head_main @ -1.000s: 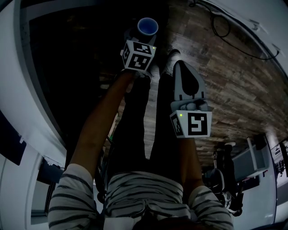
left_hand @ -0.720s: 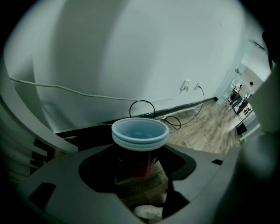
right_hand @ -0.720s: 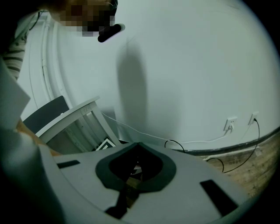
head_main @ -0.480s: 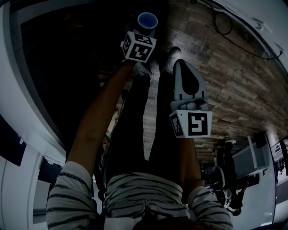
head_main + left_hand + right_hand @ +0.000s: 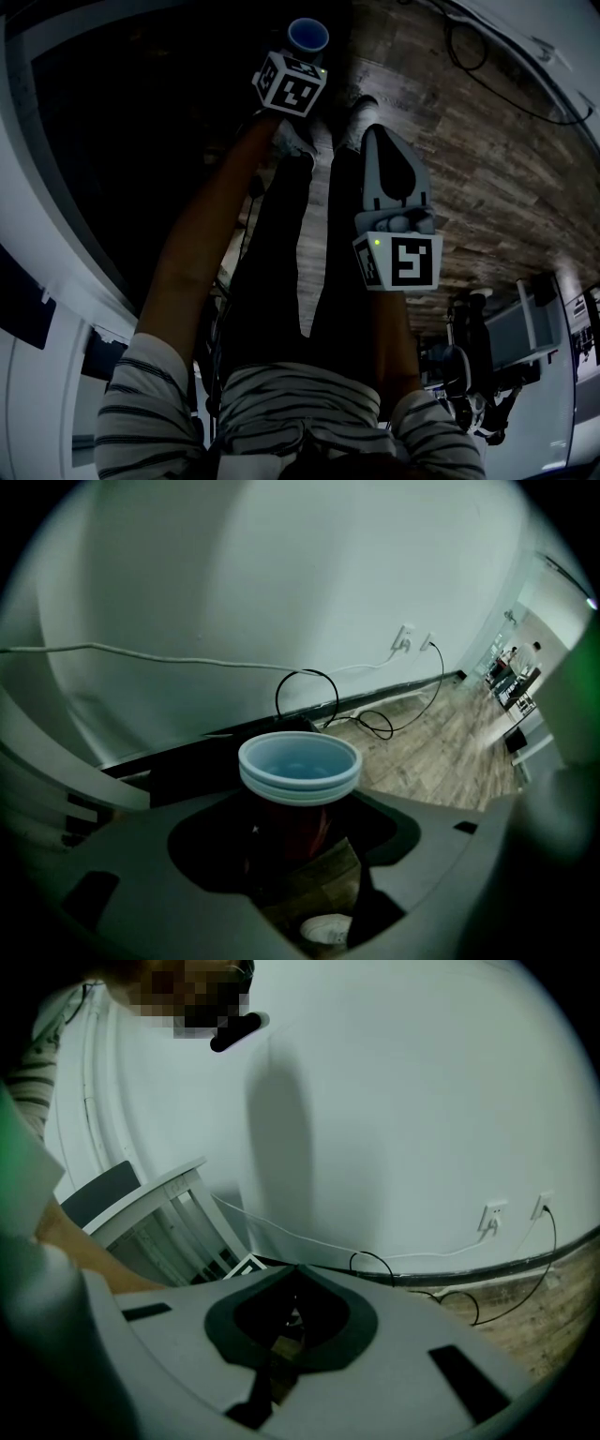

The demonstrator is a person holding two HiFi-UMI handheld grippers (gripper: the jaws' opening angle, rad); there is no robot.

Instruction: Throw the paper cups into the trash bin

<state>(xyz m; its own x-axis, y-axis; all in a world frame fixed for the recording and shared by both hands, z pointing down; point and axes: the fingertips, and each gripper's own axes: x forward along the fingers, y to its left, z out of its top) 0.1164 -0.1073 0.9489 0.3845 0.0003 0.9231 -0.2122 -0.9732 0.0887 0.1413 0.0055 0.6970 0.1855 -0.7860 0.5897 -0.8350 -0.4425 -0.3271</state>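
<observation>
Head view shows a wood floor [image 5: 487,159] filling the upper right of the frame and a large dark mass [image 5: 141,122] filling the upper left. It is too dim to tell whether that mass is the bin. The person [image 5: 309,412] stands at bottom centre in a striped top and dark trousers.

The right gripper [image 5: 380,141] hangs at mid-frame over the legs. In the right gripper view its jaws meet at the tip with nothing between them, and only floor shows through the gap behind.

The left gripper [image 5: 302,54] is stretched out to the top centre of the frame. It is clamped on the red side of the cups [image 5: 307,34], two of them nested with pale blue rims. The left gripper view shows the cups' [image 5: 300,766] long axis upright with the mouth up, over floor and a white shoe [image 5: 326,930].

The cups already sit in the left gripper, right at the edge of the dark mass, which lies to their left in the frame. If that is the bin, the drop probably calls for a shift leftward. The right gripper is well apart from the cups and looks to have no part in it.
</observation>
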